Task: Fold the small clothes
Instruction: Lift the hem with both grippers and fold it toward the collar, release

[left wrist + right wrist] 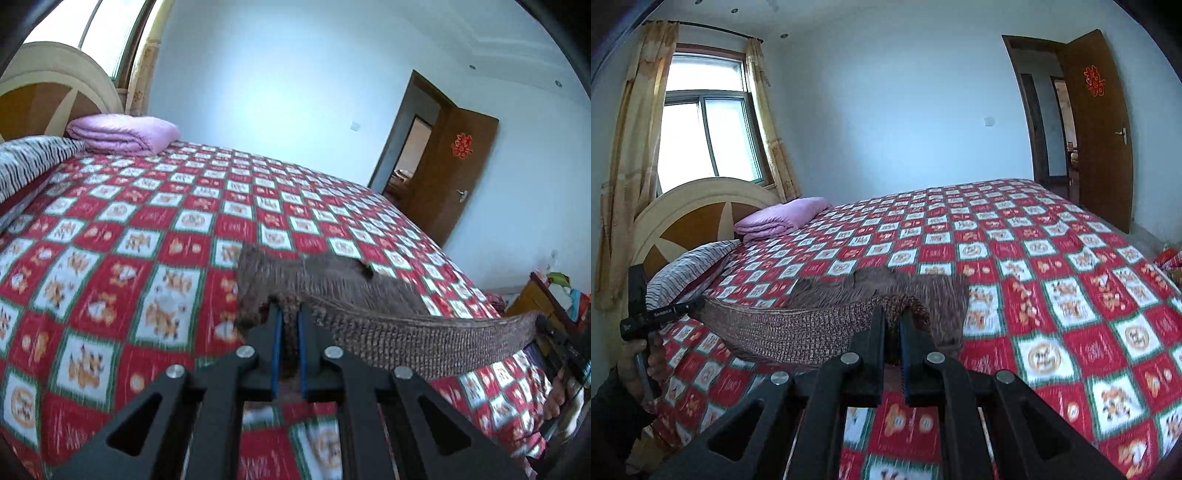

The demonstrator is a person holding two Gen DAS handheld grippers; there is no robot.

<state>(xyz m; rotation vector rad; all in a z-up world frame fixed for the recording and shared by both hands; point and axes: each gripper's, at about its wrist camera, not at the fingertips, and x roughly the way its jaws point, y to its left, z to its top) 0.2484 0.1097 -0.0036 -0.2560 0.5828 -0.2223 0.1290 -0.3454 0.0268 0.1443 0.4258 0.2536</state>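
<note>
Each hand-held gripper, left [290, 314] and right [893, 317], is clamped on one end of a brown knit [424, 338], stretched above the bed [129, 229].

The left claw [290, 314] and the right claw [892, 319] are both pinching shut on the knitted garment [406, 332], each pointing slightly downward over the bed's near edge, a hand [646, 354] gripping the left handle.
</note>
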